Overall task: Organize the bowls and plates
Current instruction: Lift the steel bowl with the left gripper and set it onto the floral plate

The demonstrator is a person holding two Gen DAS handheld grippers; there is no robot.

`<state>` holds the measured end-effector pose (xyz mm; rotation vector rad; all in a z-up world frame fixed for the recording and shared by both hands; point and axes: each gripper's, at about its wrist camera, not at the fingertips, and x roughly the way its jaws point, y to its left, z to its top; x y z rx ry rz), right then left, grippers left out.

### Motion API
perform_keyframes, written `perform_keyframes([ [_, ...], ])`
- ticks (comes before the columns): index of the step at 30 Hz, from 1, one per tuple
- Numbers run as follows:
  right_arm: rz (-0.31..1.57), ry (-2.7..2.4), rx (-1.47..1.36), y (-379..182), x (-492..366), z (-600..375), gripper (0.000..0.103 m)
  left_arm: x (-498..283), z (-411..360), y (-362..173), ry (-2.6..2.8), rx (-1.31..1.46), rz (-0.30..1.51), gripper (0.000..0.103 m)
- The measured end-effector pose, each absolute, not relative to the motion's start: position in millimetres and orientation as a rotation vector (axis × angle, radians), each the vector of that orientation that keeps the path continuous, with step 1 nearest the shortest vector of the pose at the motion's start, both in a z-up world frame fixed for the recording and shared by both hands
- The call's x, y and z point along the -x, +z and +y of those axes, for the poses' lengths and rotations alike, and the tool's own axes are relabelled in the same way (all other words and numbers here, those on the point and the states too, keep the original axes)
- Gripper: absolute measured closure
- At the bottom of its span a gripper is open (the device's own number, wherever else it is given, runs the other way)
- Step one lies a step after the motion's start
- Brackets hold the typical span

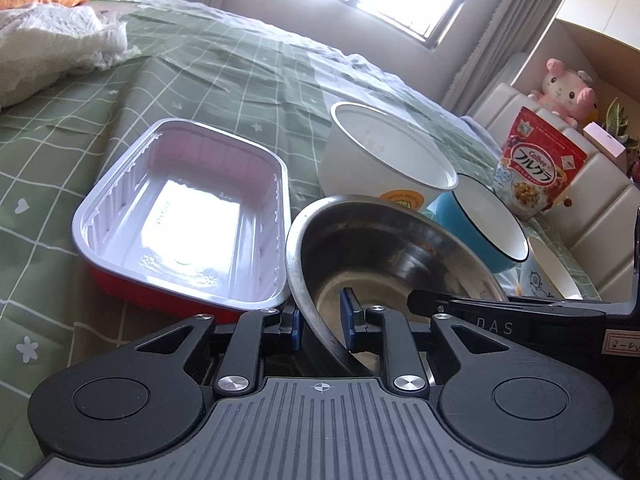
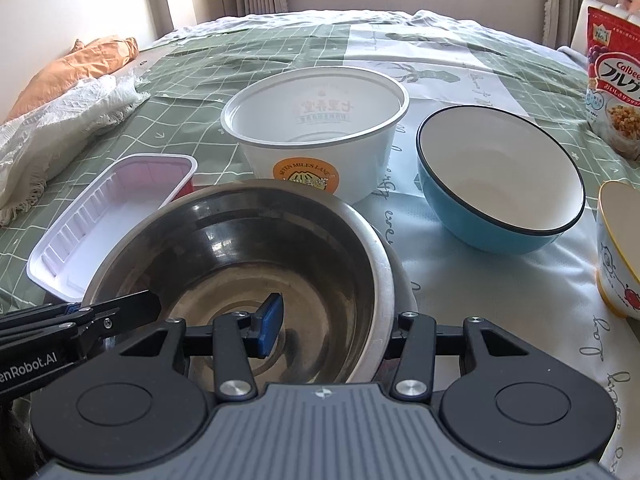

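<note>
A steel bowl [image 1: 380, 248] [image 2: 240, 248] sits nearest to both cameras on the green checked cloth [image 1: 60, 140]. My left gripper [image 1: 322, 316] is shut on its near rim, with the wall running between the blue pads. My right gripper [image 2: 336, 316] straddles the bowl's right wall. Its inner pad [image 2: 270, 320] hangs inside, clear of the wall, and the outer finger is hidden behind the rim. A red tray with a white lining [image 1: 180, 208] [image 2: 112, 216] touches the bowl's left side. Behind stand a white paper bowl [image 1: 384, 148] [image 2: 316, 120] and a blue bowl [image 1: 484, 216] [image 2: 500, 184].
A cartoon-printed cup [image 1: 548, 276] [image 2: 620, 248] stands at the right edge, with a cereal bag [image 1: 536, 164] [image 2: 612, 80] behind it. White lace cloth [image 2: 52, 132] and an orange cloth [image 2: 92, 60] lie at the far left. A pink plush [image 1: 568, 88] sits on the shelf.
</note>
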<state>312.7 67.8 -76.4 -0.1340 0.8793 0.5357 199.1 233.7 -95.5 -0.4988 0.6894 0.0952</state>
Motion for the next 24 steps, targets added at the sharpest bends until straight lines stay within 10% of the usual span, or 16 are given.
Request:
perform_keyframes([
  [24, 0.726, 0.498, -0.066, -45, -301, -30, 0.04, -191, 232, -58, 0.25, 0.595, 0.68, 0.076],
])
